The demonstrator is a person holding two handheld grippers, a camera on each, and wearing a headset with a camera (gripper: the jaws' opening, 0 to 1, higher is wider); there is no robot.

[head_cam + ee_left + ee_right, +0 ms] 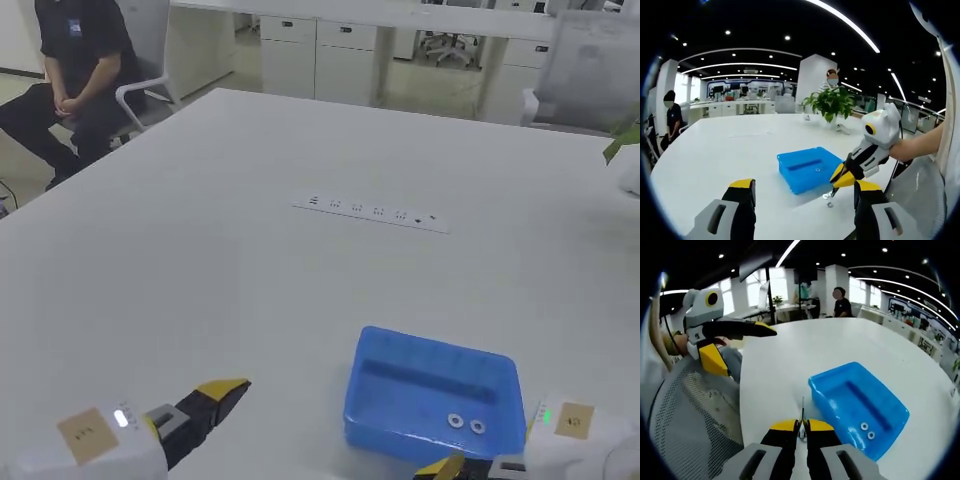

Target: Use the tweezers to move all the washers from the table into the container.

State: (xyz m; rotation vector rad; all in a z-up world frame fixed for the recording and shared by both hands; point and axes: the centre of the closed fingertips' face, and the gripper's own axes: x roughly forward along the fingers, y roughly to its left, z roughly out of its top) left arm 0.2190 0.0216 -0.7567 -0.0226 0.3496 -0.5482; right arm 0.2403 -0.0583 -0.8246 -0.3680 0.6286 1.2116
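Power strip (372,213) well beyond blue container (385,415)

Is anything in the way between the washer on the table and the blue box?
Nothing visible is. The washer lies on bare table beside the container, under the tweezers held by the right hand-held gripper. Only the container's own wall has to be lifted over.
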